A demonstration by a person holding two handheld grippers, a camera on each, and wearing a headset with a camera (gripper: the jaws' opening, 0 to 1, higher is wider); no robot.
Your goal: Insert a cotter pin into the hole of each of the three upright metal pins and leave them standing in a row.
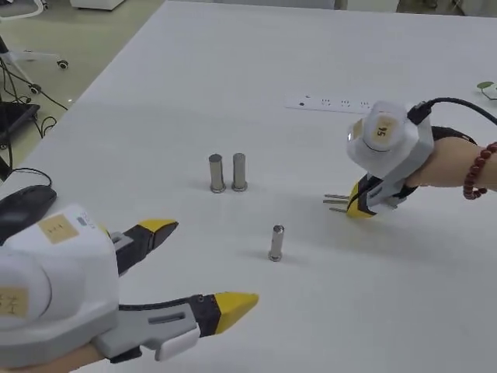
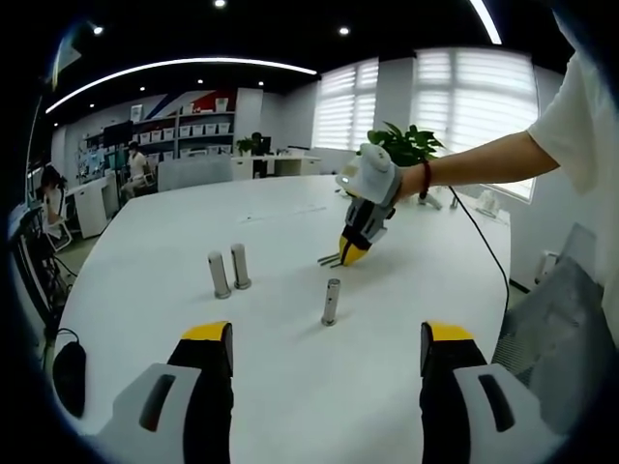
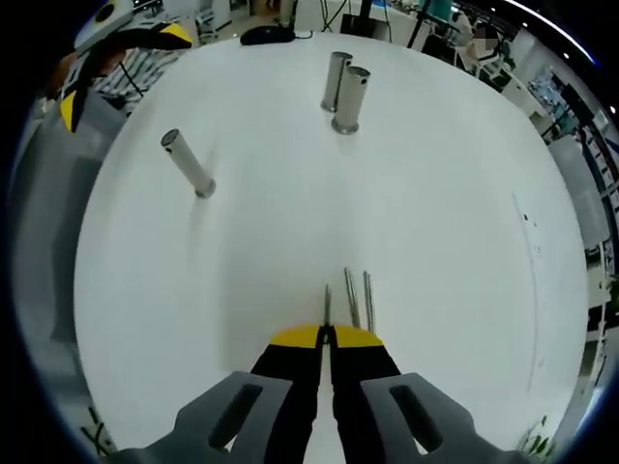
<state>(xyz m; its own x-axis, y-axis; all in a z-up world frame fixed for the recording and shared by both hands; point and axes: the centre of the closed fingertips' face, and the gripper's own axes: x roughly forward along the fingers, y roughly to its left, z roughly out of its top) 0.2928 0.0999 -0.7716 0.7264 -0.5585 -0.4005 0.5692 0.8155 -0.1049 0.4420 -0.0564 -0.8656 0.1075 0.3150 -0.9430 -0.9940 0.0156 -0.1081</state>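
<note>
The left gripper (image 1: 203, 264) is being held low over the table (image 1: 233, 78), jaws apart. The right gripper (image 1: 353, 208) is being tilted tip-down, pinched on one of three cotter pins (image 1: 335, 202). Three metal pins (image 1: 239, 172) are standing between them.

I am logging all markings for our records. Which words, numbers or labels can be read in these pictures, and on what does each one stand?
"54", as it seems, on the yellow sticker atop the right gripper, whose jaws are shut on cotter pins.
The stickers on the left gripper: marks blurred, not readable.
Marks on the power strip: too small to read.
</note>
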